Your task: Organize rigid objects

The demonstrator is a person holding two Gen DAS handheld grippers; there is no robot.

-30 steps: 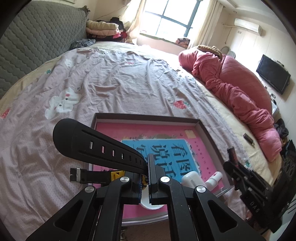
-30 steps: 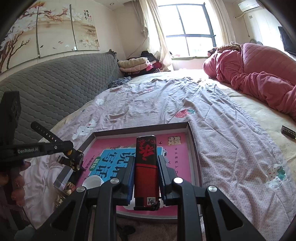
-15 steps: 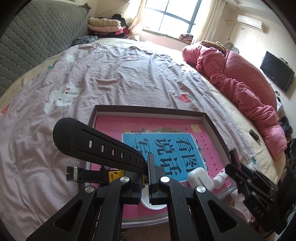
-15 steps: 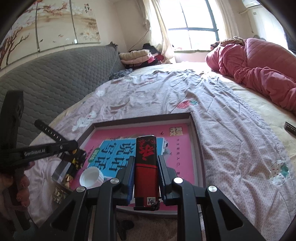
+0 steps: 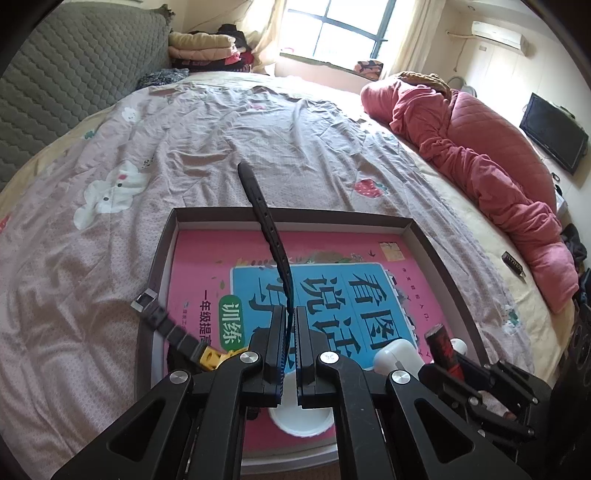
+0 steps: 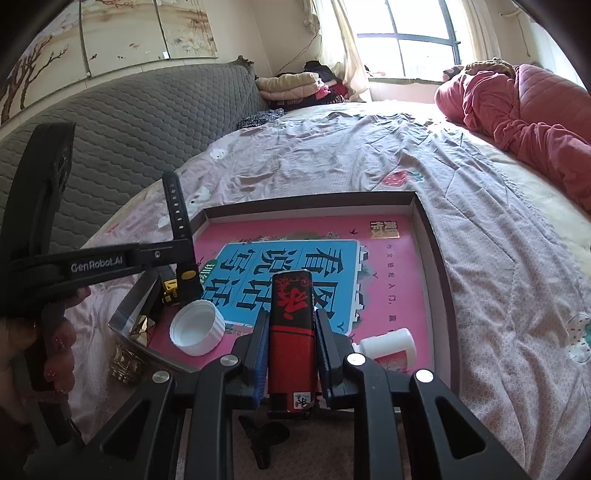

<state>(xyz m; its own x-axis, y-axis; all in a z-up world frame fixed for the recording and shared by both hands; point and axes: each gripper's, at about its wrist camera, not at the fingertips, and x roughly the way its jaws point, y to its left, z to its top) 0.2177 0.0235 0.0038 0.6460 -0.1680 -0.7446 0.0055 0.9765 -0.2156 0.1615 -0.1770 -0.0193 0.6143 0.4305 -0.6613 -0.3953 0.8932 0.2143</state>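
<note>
Black watch strap [image 5: 266,225] pinched edge-on in the left gripper [image 5: 290,321], rising over the tray [image 5: 439,251]; its buckle end [image 5: 146,301] hangs across the tray's left wall. Red-and-black lighter [image 6: 291,332] clamped in the right gripper [image 6: 291,325], above the tray's near edge. White cap [image 6: 197,326] and small white bottle [image 6: 388,345] lie inside on the pink book [image 6: 391,280].

This is a bedroom in a home. A wide bed [image 5: 229,122] with a pink-grey printed sheet fills most of both views, a padded grey headboard [image 6: 122,122] at the left. A rumpled red quilt [image 5: 476,147] lies at the right, folded clothes [image 5: 207,46] at the top by the window [image 5: 343,29]. An air conditioner [image 5: 498,33] and television [image 5: 554,136] hang at the upper right.
</note>
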